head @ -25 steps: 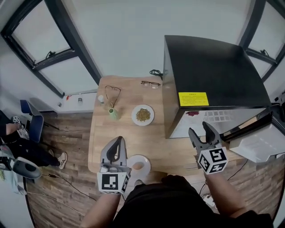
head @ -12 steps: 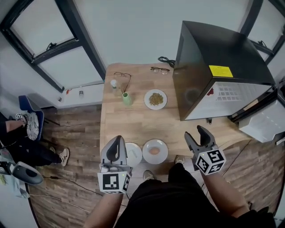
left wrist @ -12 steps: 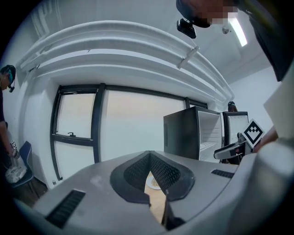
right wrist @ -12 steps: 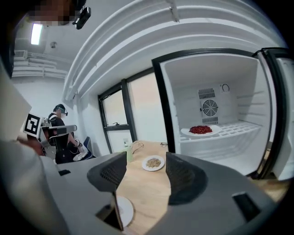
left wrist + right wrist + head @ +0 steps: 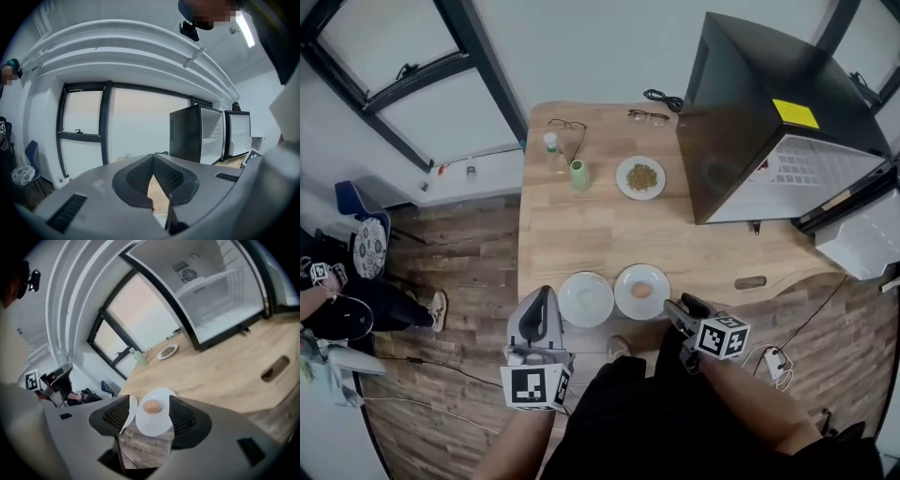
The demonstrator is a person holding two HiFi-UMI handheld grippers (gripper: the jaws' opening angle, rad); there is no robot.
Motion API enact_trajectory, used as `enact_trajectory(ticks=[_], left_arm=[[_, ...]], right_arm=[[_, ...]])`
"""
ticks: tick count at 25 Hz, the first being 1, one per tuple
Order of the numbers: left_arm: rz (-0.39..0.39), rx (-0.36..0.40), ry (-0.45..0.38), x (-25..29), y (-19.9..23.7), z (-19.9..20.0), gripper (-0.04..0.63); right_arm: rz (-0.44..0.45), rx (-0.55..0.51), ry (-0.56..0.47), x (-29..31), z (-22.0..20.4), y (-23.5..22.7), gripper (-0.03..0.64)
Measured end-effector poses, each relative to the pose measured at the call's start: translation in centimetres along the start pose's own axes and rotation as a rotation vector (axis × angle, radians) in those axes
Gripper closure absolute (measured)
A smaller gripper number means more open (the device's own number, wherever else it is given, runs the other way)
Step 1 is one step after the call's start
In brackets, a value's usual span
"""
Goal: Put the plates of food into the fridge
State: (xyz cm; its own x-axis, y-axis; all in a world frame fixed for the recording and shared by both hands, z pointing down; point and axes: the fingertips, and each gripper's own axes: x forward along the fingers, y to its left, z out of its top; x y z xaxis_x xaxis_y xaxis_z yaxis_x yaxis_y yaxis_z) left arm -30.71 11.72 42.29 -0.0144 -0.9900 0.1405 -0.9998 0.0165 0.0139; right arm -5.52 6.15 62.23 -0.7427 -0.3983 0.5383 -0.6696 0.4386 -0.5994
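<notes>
Aiming at the near plate (image 5: 658, 279), the right gripper (image 5: 680, 305) has its jaws apart, and in the right gripper view the plate with its pale orange piece of food (image 5: 641, 291) stands framed between them, ahead of the tips and not yet touched. The plate lies at the near edge of the table (image 5: 581, 234), partly over the edge it seems, so I judge that a jaw can go under the rim there without scraping the wood. The left gripper (image 5: 544, 298) hangs beside it with its jaws together on nothing; only a thin slit shows in its own view. It waits just below a second white plate (image 5: 585, 299), whose content I cannot make out. A third plate (image 5: 623, 187) with greenish food sits far across the table, near a green bottle (image 5: 579, 175). The fridge (image 5: 769, 103) stands on the right end of the table with its door (image 5: 862, 248) swung open and its white shelves free, ready to receive the plates. No plate is inside yet, so the task is at its beginning.
</notes>
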Motion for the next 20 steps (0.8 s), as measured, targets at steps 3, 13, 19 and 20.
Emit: enact_trajectory(ticks=[3,13,19,20], left_arm=[[0.014,0.005,0.028,-1.0,0.5,-0.9,0.592],[0.028,0.048,0.072,-2.0,1.1,-1.3,0.592],[0.025,0.062,0.085,-1.9,0.1,-1.3,0.592],[0.022,0.062,0.087,-2.0,-0.1,-1.3,0.592]], right_arm=[[-0.054,0.183,0.020,0.8,-3.0,-2.1,0.334],[0.000,0.373,0.059,4.9,-6.5,-4.5,0.334],[0.032,0.438,0.063,6.6,-6.8,-4.9,0.334],[0.044,0.449,0.068,6.8,-6.9,-4.7,0.334]])
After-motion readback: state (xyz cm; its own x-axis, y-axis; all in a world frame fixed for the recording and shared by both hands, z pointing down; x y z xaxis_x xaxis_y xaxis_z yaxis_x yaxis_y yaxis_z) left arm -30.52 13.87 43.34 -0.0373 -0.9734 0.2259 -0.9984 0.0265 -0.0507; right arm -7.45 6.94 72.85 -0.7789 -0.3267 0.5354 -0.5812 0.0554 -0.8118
